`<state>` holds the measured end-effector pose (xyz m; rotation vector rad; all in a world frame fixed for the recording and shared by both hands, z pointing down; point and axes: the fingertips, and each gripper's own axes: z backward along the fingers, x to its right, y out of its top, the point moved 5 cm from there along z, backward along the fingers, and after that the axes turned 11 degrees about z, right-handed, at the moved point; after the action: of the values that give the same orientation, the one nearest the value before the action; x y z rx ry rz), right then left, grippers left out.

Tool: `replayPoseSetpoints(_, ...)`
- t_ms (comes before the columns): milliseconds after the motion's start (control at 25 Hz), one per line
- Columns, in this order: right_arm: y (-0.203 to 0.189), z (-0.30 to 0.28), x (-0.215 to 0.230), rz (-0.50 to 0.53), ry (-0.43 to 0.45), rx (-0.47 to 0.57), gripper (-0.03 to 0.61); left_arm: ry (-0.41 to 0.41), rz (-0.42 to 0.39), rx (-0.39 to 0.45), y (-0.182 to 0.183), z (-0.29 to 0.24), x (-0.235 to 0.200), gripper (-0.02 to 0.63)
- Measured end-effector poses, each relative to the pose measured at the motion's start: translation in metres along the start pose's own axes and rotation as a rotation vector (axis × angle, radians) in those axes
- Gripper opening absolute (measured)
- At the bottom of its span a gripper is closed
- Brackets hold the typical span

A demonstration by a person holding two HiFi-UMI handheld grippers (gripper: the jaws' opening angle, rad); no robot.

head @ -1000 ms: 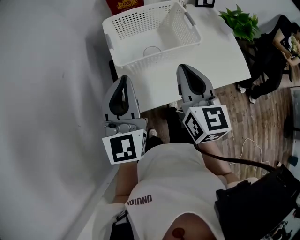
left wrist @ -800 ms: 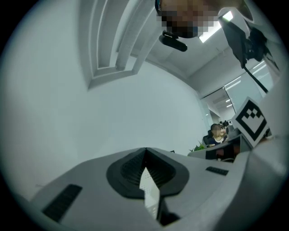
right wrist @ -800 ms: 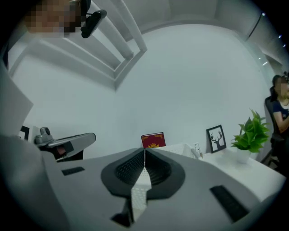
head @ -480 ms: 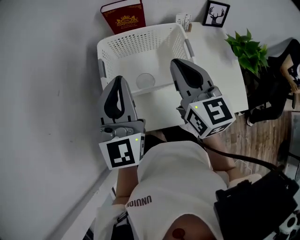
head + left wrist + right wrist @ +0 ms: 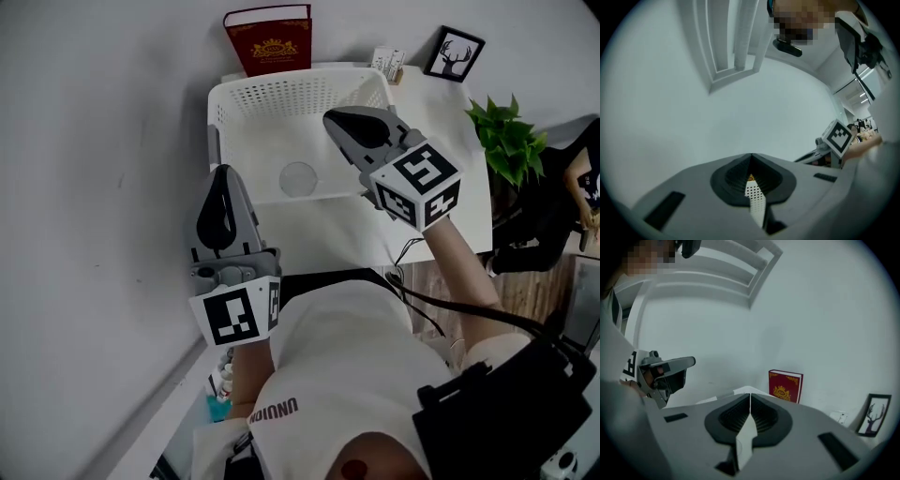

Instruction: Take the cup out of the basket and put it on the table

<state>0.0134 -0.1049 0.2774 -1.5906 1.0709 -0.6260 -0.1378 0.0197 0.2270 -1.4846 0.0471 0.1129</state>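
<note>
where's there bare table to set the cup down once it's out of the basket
Bare table along the near edge, in front of the basket; also right of it, toward the plant. Crowded at the back: book, frame.

The right tool [image 5: 333, 119] has swung out over the basket [image 5: 272, 94] — the left tool [image 5: 222, 173] edged nearer.

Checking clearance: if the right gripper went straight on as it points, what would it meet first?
The right gripper, jaws shut, would likely meet the white basket at its far rim; past that, the wall left of the red book. Depth unclear.
</note>
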Motion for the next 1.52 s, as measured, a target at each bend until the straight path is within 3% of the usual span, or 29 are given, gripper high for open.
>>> replayPoseSetpoints(240,-0.022,-0.034,0.007,0.017,0.178,-0.093,0.021,-0.031,0.047,-0.053,-0.018,-0.018,-0.018,0.009)
replayPoseSetpoints(480,-0.056,-0.061,0.007,0.124,0.322,-0.258,0.024,-0.054,0.092,-0.083,-0.036,-0.031,-0.029,0.009)
replayPoseSetpoints(640,-0.077,-0.071,-0.003,0.124,0.441,-0.331,0.139,-0.052,0.117,-0.097,-0.045,-0.035,-0.036,0.009)
replayPoseSetpoints(1200,-0.130,-0.080,-0.041,0.367,0.769,-0.656,0.153,-0.072,0.132,-0.125,-0.053,-0.036,-0.042,0.009)
replayPoseSetpoints(1520,-0.150,-0.082,-0.054,0.468,0.886,-0.760,0.155,-0.065,0.149,-0.127,-0.053,-0.038,-0.047,0.009)
